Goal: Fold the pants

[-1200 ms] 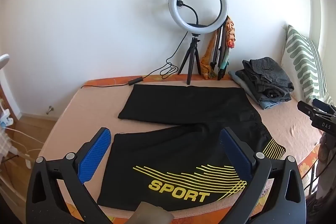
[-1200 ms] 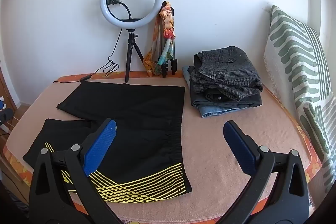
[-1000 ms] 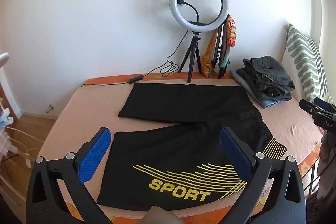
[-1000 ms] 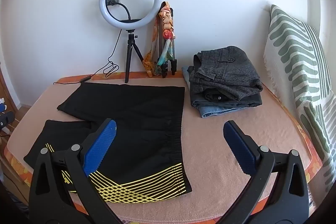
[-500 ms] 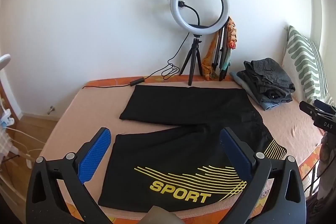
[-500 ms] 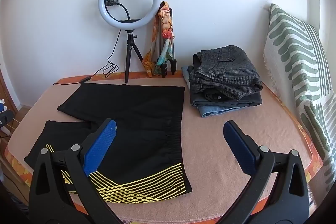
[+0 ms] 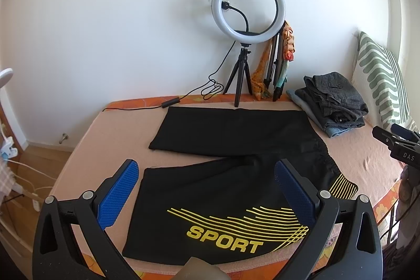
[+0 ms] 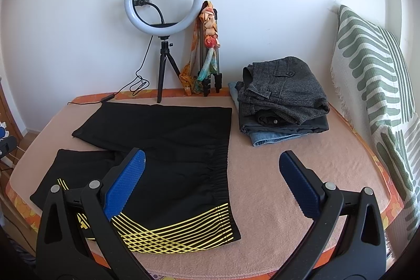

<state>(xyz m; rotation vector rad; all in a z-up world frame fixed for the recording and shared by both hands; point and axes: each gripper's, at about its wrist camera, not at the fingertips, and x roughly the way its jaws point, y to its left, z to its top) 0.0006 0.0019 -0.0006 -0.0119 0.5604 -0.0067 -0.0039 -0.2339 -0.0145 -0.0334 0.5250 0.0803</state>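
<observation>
Black shorts (image 7: 231, 159) with yellow stripes and the word SPORT lie spread flat on the bed, legs to the left, waistband to the right; they also show in the right wrist view (image 8: 162, 148). My left gripper (image 7: 207, 188) is open and empty, held above the near leg. My right gripper (image 8: 210, 175) is open and empty, above the waistband's near corner and the bare blanket beside it. The right gripper's tip shows at the right edge of the left wrist view (image 7: 393, 143).
A pile of folded grey trousers and jeans (image 8: 281, 99) sits at the back right. A ring light on a tripod (image 8: 162, 17) and a scarf-draped tripod (image 8: 207, 49) stand by the wall. A striped pillow (image 8: 378, 85) leans at the right. The peach blanket (image 8: 288, 164) covers the bed.
Both views shift only slightly; both grippers stay open and hover in nearly the same place. The shorts have not moved.
</observation>
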